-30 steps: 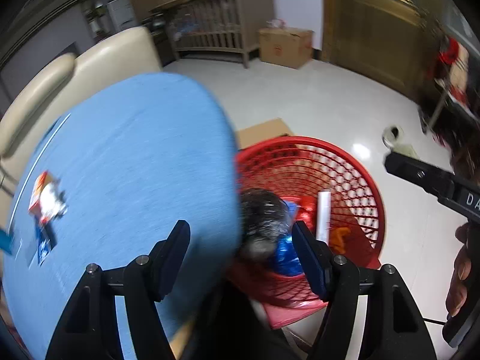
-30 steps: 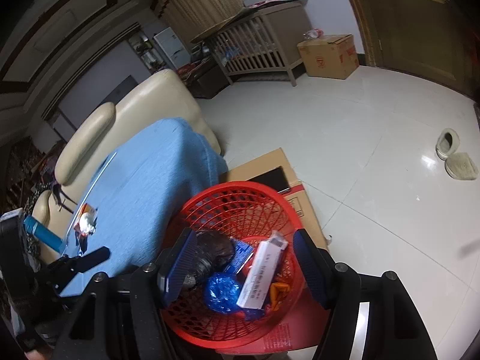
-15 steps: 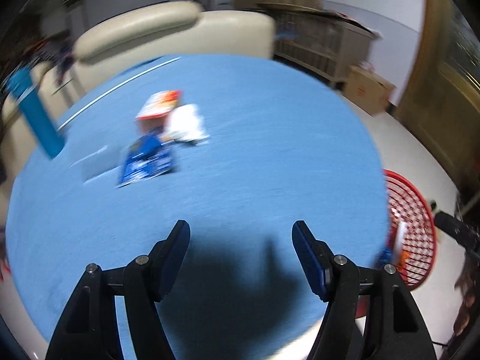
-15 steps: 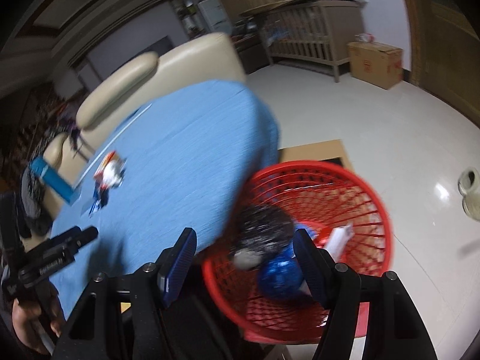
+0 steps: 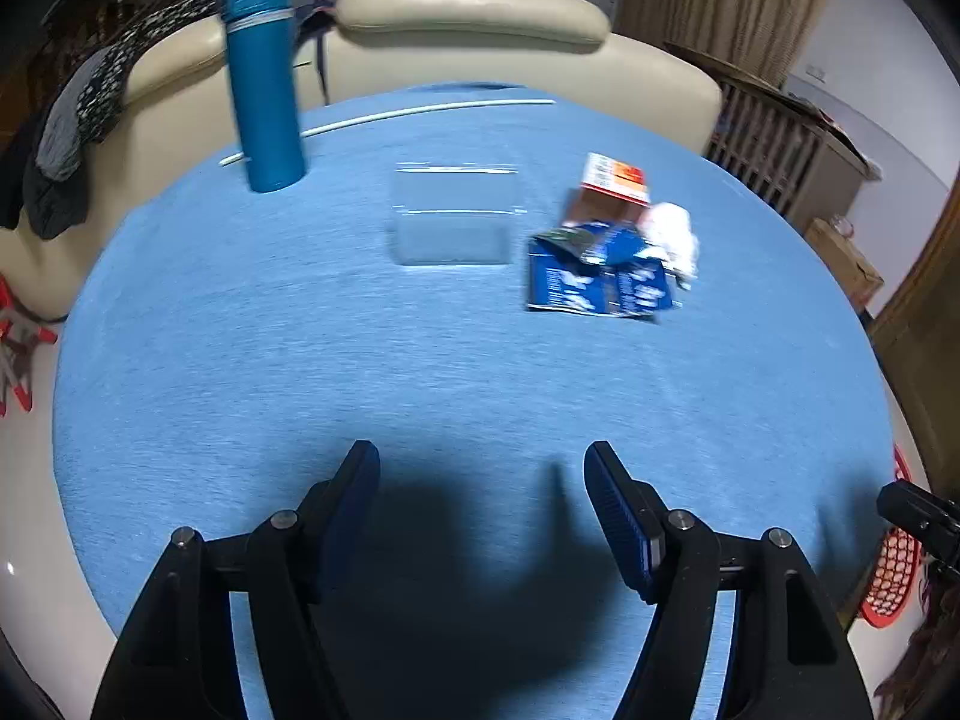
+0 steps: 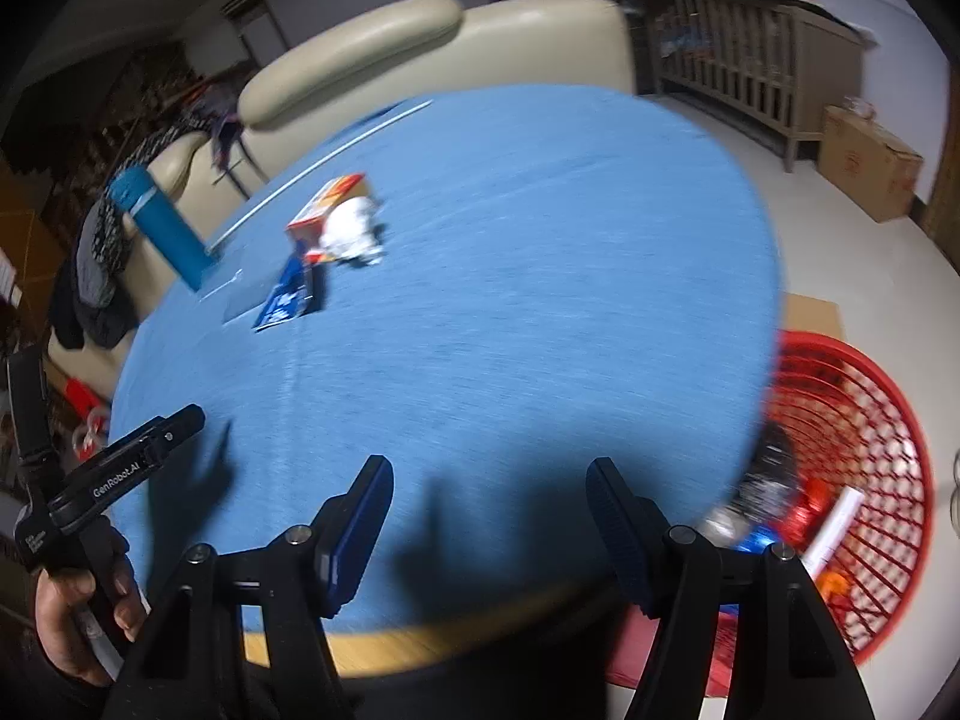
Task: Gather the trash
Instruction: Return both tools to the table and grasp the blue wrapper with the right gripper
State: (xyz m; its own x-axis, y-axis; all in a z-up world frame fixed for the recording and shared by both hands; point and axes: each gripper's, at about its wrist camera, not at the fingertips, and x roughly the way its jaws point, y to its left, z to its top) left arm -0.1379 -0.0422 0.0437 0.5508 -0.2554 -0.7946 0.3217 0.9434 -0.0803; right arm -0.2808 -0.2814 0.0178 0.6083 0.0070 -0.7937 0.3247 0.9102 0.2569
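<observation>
Trash lies on the round blue table [image 5: 420,372]: a blue wrapper [image 5: 600,282], a red-and-orange carton [image 5: 612,183], a crumpled white tissue [image 5: 675,234] and a clear plastic box [image 5: 453,222]. My left gripper [image 5: 483,510] is open and empty above the near side of the table. My right gripper [image 6: 489,522] is open and empty over the table's near edge. The wrapper [image 6: 288,297], carton [image 6: 327,204] and tissue [image 6: 351,234] also show in the right wrist view. The red mesh basket [image 6: 870,420] stands on the floor to the right and holds trash.
A tall blue bottle [image 5: 264,78] stands at the table's far left. A cream sofa [image 5: 480,30] lies behind the table. A wooden crib [image 6: 750,66] and a cardboard box [image 6: 870,162] stand at the far right. The left gripper's tip [image 6: 144,450] shows in the right wrist view.
Both grippers have swung left, away from the red basket and over the blue table. The trash on the table is now ahead of the left gripper.
</observation>
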